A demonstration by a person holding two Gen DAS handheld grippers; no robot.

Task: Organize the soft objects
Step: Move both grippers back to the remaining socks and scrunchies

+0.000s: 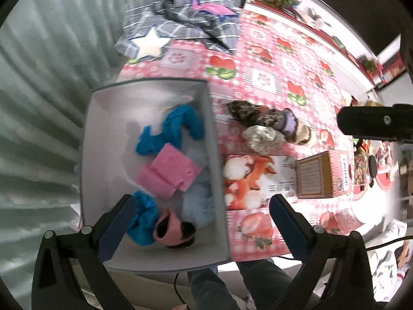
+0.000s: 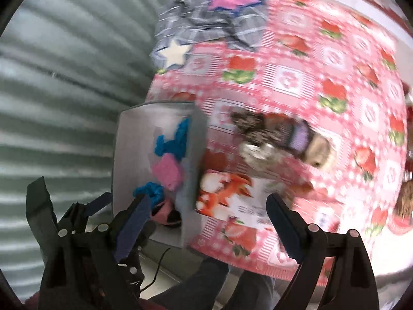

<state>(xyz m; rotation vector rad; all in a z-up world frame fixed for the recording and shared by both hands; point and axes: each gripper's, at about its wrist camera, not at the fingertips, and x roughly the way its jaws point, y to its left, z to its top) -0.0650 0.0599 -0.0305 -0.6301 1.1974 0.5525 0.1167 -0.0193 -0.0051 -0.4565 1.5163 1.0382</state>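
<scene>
A grey box [image 1: 103,134] [image 2: 134,139] stands at the table's left edge. In it lie blue cloths [image 1: 170,131] [image 2: 173,142], pink sponges [image 1: 170,170] [image 2: 167,171], a pale blue puff [image 1: 198,201] and a pink and black piece [image 1: 173,230]. On the table lie a dark patterned sock with a lilac cuff [image 1: 260,113] [image 2: 278,129] and a cream scrunchie [image 1: 263,137] [image 2: 258,152]. My left gripper [image 1: 201,227] is open and empty above the box's near end. My right gripper [image 2: 206,230] is open and empty near the table's front edge.
A red and white printed pack [image 1: 250,180] [image 2: 227,196] and a pink carton [image 1: 322,175] lie on the strawberry tablecloth [image 1: 284,59] [image 2: 296,77]. A grey checked cloth with a white star [image 1: 152,42] [image 2: 175,51] and pink fish [image 2: 232,1] lies at the back. A corrugated wall [image 1: 38,103] is left.
</scene>
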